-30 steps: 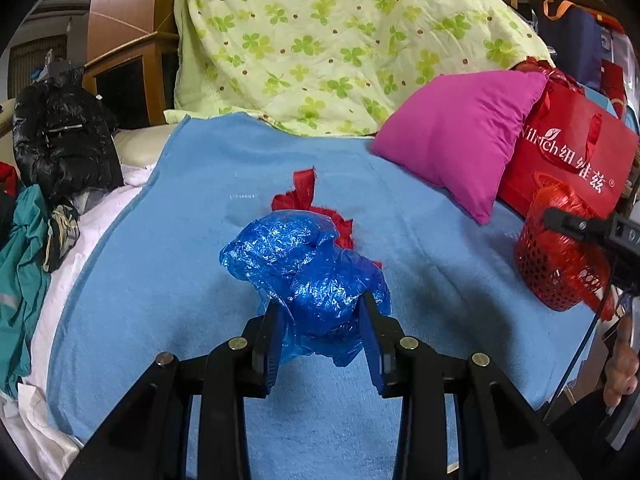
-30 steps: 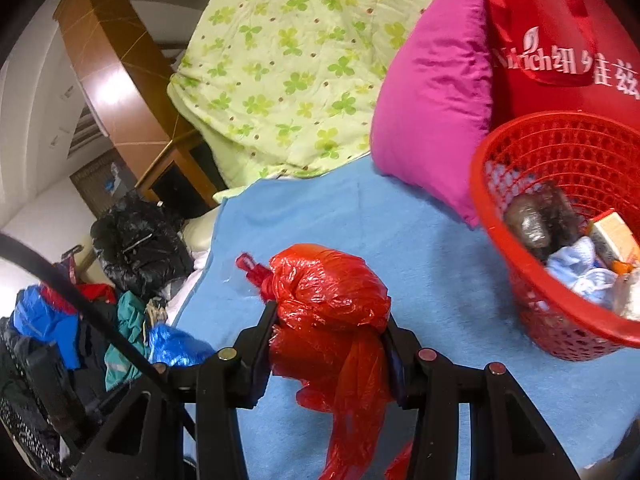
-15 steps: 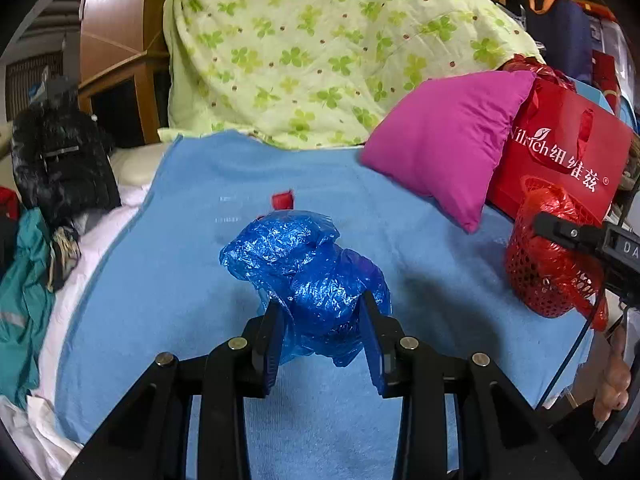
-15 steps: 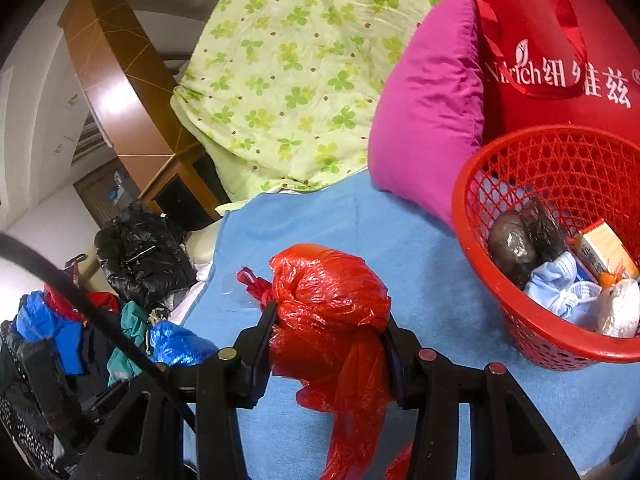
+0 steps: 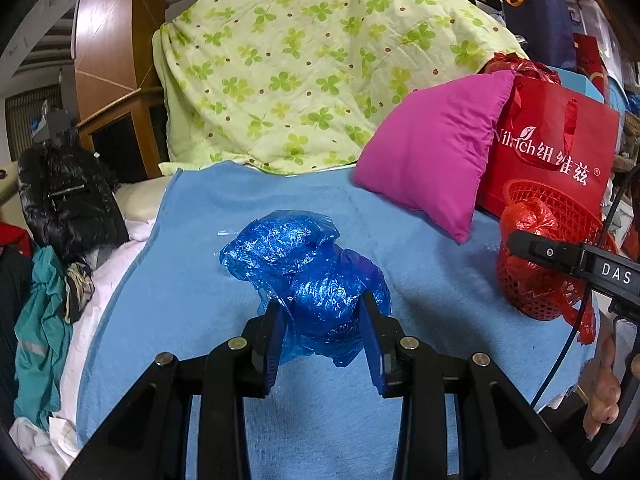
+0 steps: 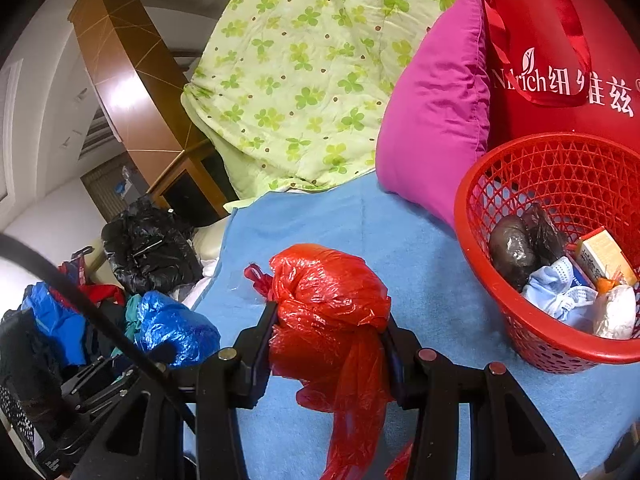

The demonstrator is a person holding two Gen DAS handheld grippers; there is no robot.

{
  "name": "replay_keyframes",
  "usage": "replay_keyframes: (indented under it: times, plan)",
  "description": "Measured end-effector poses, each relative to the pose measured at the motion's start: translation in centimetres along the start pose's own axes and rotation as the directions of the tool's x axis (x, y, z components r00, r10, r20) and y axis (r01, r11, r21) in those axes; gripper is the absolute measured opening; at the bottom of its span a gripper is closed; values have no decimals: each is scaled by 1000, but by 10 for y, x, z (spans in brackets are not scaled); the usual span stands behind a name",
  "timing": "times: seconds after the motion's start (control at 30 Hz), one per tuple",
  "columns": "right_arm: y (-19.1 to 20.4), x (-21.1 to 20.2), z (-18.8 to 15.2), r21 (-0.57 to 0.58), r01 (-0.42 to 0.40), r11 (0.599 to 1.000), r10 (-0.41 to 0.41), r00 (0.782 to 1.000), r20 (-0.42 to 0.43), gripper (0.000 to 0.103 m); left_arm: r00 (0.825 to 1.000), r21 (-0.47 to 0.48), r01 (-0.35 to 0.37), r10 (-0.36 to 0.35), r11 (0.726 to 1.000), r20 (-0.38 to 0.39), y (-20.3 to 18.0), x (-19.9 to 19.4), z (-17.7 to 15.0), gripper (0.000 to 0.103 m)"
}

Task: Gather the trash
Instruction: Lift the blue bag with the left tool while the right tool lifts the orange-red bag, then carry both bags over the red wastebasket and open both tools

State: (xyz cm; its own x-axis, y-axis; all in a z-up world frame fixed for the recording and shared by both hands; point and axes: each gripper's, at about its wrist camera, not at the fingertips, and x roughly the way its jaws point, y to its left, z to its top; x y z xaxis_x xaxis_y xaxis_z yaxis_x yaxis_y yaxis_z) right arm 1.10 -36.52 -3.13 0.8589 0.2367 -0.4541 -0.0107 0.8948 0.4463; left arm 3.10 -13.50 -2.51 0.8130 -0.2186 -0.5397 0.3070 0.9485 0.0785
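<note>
My left gripper [image 5: 322, 314] is shut on a crumpled blue plastic bag [image 5: 304, 264], held above the light blue blanket [image 5: 200, 280]. In the right wrist view, my right gripper [image 6: 328, 320] is shut on a crumpled red plastic bag [image 6: 328, 300], its loose tail hanging down between the arms. A red mesh basket [image 6: 520, 320] stands to the right on the blanket, holding a dark wad, a face mask, a small box and a white lump. The left wrist view shows the same basket [image 5: 536, 296] at right, with the red bag [image 5: 528, 216] in front of it. The blue bag [image 6: 172, 328] shows at lower left.
A magenta pillow [image 5: 436, 160] and a red paper shopping bag [image 5: 560, 152] stand behind the basket. A green clover-print quilt [image 5: 312, 60] is piled at the back. Black and teal clothes [image 5: 60, 220] lie left of the blanket. A hand [image 5: 604, 396] holds the right tool's grip.
The left gripper rose and moved right with the blue bag; the red scrap behind it is out of sight. In the right wrist view the basket slid slightly left and down.
</note>
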Motion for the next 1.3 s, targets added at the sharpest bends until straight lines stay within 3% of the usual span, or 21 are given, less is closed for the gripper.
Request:
replay_keyframes:
  times: [1.3]
  plan:
    - [-28,-53,10,47,7,999,-15,987,158,49,995,147,33,-46,988,85,-65,-17,28,38]
